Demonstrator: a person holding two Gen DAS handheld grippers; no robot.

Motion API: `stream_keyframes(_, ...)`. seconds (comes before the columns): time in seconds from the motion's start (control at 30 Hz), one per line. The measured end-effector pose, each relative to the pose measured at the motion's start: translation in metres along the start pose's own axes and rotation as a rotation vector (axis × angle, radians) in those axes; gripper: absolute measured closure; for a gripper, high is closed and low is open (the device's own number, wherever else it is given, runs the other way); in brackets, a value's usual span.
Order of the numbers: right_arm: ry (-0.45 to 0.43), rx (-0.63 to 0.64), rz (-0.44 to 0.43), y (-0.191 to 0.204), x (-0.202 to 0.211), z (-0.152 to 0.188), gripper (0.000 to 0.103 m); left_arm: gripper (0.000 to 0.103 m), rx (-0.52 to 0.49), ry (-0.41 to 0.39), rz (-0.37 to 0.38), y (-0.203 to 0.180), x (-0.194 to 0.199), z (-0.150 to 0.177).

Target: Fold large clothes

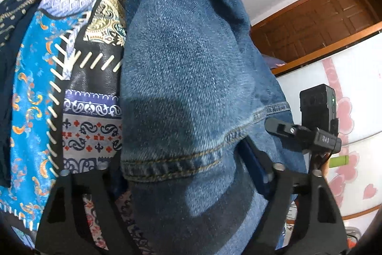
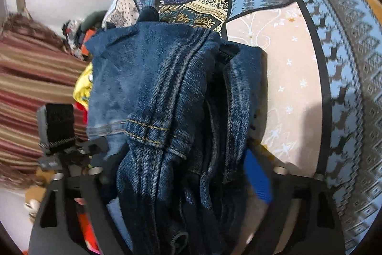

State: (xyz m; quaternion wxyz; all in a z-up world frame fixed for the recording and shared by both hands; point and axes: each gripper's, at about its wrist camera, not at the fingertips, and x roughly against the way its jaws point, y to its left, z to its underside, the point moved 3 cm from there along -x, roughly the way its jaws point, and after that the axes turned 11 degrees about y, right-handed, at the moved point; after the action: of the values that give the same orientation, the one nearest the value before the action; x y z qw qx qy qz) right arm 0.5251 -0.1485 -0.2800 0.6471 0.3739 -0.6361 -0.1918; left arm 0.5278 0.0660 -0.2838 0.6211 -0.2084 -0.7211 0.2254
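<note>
Left hand-held gripper gripping bunched denim between its black fingers, right hand-held gripper likewise clamping folded denim, both fingertip pairs hiding under fabric

**Denim bunched between the right fingers**

The right gripper clamps gathered blue jeans, seams and hem stitching facing the camera, above a patchwork bedspread. A striped fabric sits left.

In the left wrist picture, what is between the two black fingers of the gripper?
Blue denim cloth fills the space between the fingers of the left gripper; its stitched hem runs across there. The left wrist view shows this.
</note>
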Motion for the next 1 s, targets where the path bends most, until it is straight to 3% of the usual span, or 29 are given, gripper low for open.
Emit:
stream_keyframes(0.13, -0.023, -0.006, 0.023, 0.013, 0.009, 0.004, 0.062, 0.05, -0.002, -0.026, 0.028, -0.009, 0.02, 0.003)
stream_keyframes(0.2, -0.037, 0.017, 0.042, 0.029, 0.015, 0.007, 0.067, 0.054, -0.025, -0.043, 0.026, -0.019, 0.032, 0.007)
stream_keyframes(0.37, -0.075, 0.084, 0.079, 0.076, 0.025, 0.01, 0.069, 0.057, -0.084, -0.12, -0.01, -0.038, 0.08, 0.016)
stream_keyframes(0.6, -0.158, 0.219, 0.054, 0.17, 0.038, 0.006, 0.069, 0.057, -0.119, -0.275, -0.017, -0.037, 0.186, 0.031)
stream_keyframes(0.8, -0.191, 0.311, 0.024, 0.243, 0.018, -0.004, 0.069, 0.057, -0.143, -0.38, -0.077, -0.008, 0.269, 0.044)
stream_keyframes(1.0, -0.187, 0.363, 0.001, 0.292, -0.029, -0.031, 0.069, 0.057, -0.097, -0.437, -0.102, 0.047, 0.306, 0.042)
